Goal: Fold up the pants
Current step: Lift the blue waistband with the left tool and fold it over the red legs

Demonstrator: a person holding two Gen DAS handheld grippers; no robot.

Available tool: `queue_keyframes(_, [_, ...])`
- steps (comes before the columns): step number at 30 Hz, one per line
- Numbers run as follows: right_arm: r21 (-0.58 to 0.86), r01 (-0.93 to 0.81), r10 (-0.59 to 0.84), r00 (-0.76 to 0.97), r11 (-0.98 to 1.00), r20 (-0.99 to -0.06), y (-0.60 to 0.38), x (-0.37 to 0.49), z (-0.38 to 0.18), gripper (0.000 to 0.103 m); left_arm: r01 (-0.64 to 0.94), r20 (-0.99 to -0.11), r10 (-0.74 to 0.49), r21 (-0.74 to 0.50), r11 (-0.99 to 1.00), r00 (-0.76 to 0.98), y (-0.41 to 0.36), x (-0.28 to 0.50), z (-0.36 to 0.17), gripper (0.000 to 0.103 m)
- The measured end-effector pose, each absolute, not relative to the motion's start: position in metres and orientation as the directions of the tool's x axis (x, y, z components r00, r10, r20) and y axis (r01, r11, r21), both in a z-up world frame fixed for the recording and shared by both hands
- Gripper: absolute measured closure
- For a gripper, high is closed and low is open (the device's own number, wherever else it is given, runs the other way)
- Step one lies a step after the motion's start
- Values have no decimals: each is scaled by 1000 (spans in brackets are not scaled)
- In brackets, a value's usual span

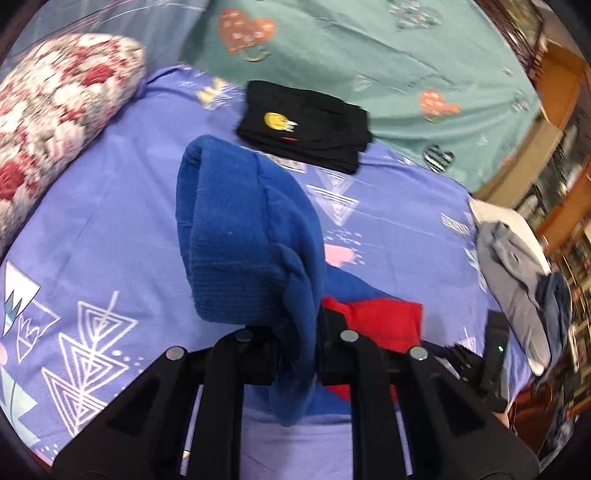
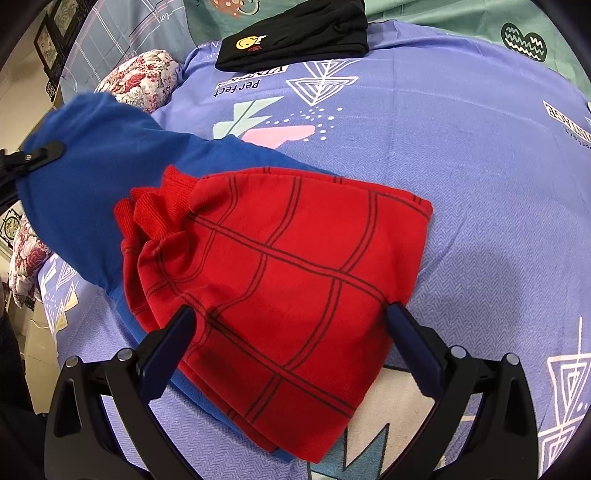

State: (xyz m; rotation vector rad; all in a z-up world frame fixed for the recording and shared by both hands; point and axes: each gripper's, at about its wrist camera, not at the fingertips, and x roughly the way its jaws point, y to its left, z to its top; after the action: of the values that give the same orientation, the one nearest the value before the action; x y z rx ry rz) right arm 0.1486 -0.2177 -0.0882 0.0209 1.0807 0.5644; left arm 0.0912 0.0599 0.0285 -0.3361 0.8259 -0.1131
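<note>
The left gripper (image 1: 297, 354) is clamped on the pants (image 2: 280, 266) (blue end, lifted). The right gripper (image 2: 291, 339) jaws stand apart, straddling the red part.

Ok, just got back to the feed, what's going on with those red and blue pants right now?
The left gripper is shut on the blue part of the pants and holds it lifted off the purple sheet. The right gripper is open, its fingers either side of the red part, which lies flat on the bed. A folded black garment sits further back, so this fold is only partway done.
</note>
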Motion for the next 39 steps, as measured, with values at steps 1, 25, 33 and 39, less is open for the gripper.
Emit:
queue_keyframes(1, [287,-424,446,344,859,-826,-218,149,-88,1,-8,-699,-238,-328,944,674,51,92,29,90])
queue_keyframes(25, [379,-404,519,330,833,-789,-232,151,-88,1,265,-756,-376,-272,925,535,-47,85,-31,18])
queue_keyframes(33, [379,-404,519,330,832,-788,-232,150,-87,1,134,-720,-292,-269,954,629,-2,92,-13,10])
queue_keyframes(39, [373,-406,515,330,834,-791,-233,150,-87,1,-71,-770,-149,-244,967,620,38,111,-37,10])
